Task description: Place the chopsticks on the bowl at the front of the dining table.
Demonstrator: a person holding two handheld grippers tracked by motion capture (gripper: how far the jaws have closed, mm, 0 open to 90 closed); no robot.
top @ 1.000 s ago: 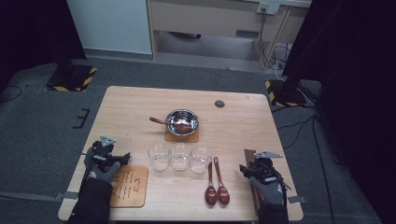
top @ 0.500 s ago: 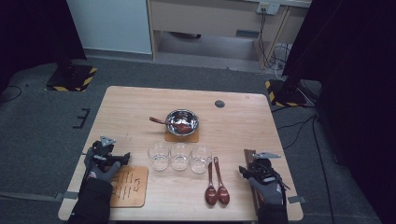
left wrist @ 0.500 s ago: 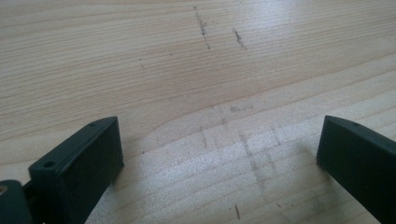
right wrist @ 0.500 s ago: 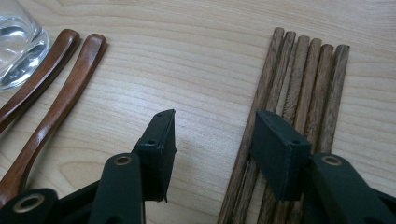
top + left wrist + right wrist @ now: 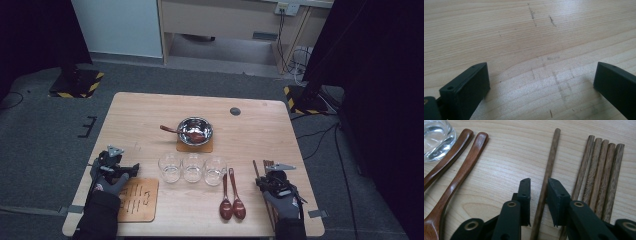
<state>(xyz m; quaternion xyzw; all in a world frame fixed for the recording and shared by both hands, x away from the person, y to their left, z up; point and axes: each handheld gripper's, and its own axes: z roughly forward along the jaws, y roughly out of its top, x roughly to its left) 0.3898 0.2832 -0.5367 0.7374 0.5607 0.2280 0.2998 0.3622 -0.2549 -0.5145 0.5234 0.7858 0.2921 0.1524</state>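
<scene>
Straddling a single dark wooden chopstick (image 5: pixel 548 173), the right gripper (image 5: pixel 538 185) has just been narrowing its black jaws; the stick lies between them, the right jaw against it and a thin gap left at the other, so they have not clamped it yet. This lone chopstick lies on the pale wooden table (image 5: pixel 260 130), just apart from a bundle of four more brown wooden chopsticks (image 5: pixel 600 173) at the gripper's three o'clock. At its nine o'clock lie two reddish-brown wooden spoons (image 5: pixel 454 167), and toward eleven o'clock stand three clear glass cups (image 5: pixel 192 168). The left gripper (image 5: pixel 541 75) rests released over bare tabletop, jaws wide. Farther, at twelve o'clock, a shiny steel bowl (image 5: pixel 195 131) sits on a brown square coaster (image 5: pixel 205 148).
</scene>
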